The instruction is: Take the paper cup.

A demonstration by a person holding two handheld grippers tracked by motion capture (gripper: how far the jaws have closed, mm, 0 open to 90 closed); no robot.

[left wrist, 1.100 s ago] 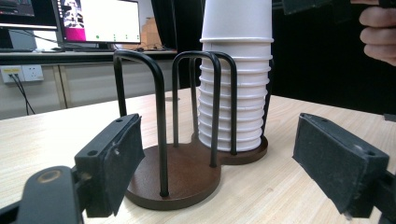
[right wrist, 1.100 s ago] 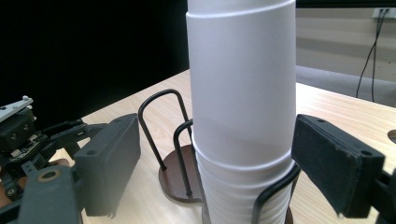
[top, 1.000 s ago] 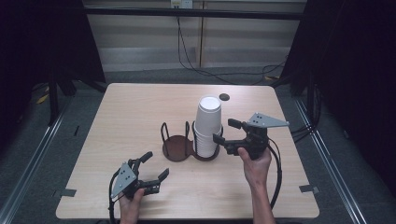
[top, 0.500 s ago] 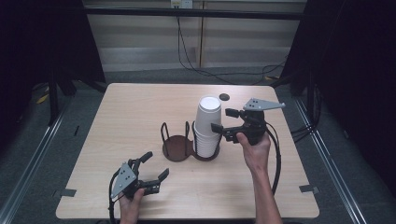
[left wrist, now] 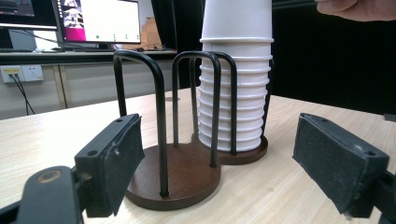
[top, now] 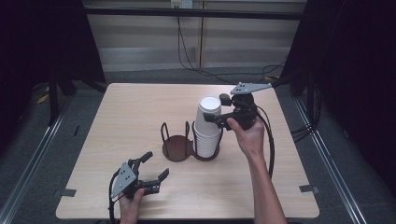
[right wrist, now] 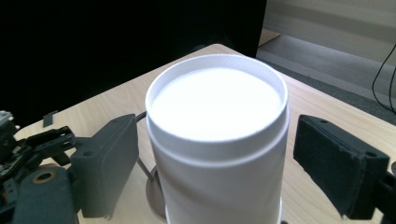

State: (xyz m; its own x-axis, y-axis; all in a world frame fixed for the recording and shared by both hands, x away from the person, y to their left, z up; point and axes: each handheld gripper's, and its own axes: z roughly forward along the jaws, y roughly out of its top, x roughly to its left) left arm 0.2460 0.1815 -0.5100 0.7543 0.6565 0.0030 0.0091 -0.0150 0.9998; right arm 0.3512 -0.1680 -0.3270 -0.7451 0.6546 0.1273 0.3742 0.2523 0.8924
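The left gripper (top: pixel 148 172) rests spread open on the table's (top: pixel 140 107) near edge. Beyond it, the cup stack (top: pixel 208 128) stands upside down in the right ring of the rack (top: pixel 180 142). The right gripper (top: pixel 211 117) is spread around the top cup, pads (right wrist: pixel 112 163) just clear.

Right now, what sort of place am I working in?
Probably a lab or recording workspace: a bare wooden table ringed by dark curtains, loose cables on the floor, and lit monitors on a desk behind.
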